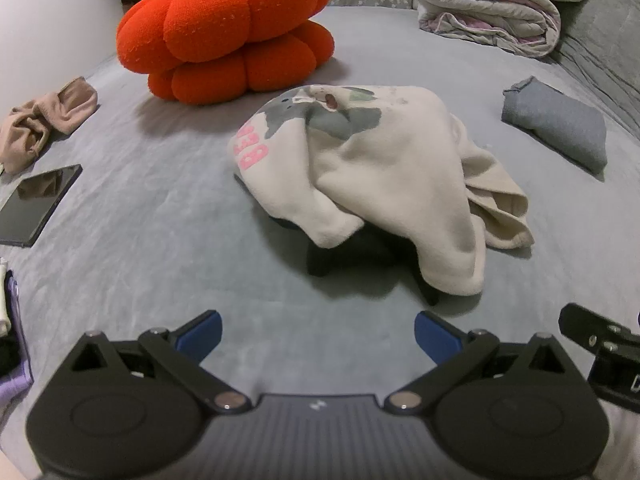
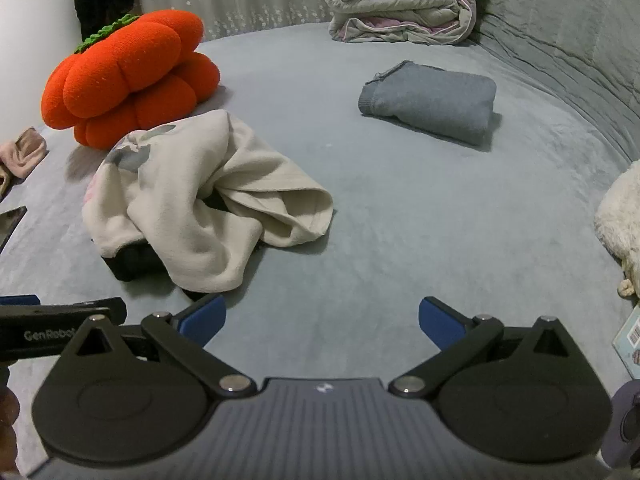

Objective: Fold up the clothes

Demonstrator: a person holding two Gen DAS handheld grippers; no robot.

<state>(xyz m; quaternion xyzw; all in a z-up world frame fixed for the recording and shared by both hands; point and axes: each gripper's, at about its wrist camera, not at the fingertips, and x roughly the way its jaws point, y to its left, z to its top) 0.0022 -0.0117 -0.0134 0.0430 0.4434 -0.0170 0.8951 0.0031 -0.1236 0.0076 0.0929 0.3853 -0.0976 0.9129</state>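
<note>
Both tongs are spread wide and hold nothing. The left tongs (image 1: 318,332) and right tongs (image 2: 322,320) hover side by side over the near part of the bed (image 1: 160,220), with bare grey cover between the blue fingertips (image 1: 202,330) of each.

Task item: a cream sweatshirt (image 1: 372,168) with pink lettering and a grey print lies crumpled mid-bed, just beyond the left tongs. It is draped over a dark garment (image 2: 134,260) that pokes out at its near edge. One open cuff or hem faces right; which one cannot be told.

Open room: a broad clear strip of cover runs to the right of the sweatshirt and in front of both tongs. In the right wrist view this strip reaches to a fluffy white item (image 2: 622,216) at the right edge.

Surroundings:
- Orange pumpkin cushion (image 1: 228,32), far left, close behind the sweatshirt.
- Folded grey garment (image 2: 430,102), far right, well apart from the sweatshirt.
- Rolled quilt (image 1: 488,4) at the far edge.
- Beige garment (image 1: 44,124), crumpled at the left edge, with a dark tablet (image 1: 38,204) just near of it.
</note>
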